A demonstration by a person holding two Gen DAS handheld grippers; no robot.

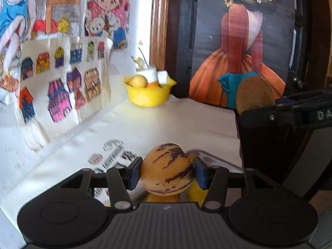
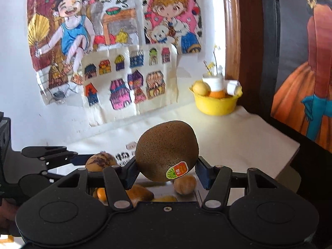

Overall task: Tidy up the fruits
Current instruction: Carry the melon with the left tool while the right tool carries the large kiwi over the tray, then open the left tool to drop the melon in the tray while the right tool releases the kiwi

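Striped yellow melon (image 1: pixel 167 169): purple streaks, clamped btwn blue pads of left gripper (image 1: pixel 167 173), held above white tabletop (image 1: pixel 145 124).
Kiwi (image 2: pixel 167 150): brown, w/ green-orange sticker, pinched in right gripper (image 2: pixel 166 171), also off the table.
Loose fruits (image 2: pixel 184 184): orange/tan, below the grippers, partly hidden.
Yellow bowl (image 1: pixel 148 97): far corner of table, holds a yellow ball, white and orange items.
Kids' drawings (image 2: pixel 124 78): on wall to left.

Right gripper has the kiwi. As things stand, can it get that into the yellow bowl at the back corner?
Probably yes. The right gripper is shut on the kiwi, and the white tabletop between it and the yellow bowl looks bare. But the bowl already holds a yellow fruit and white items, so room is tight.
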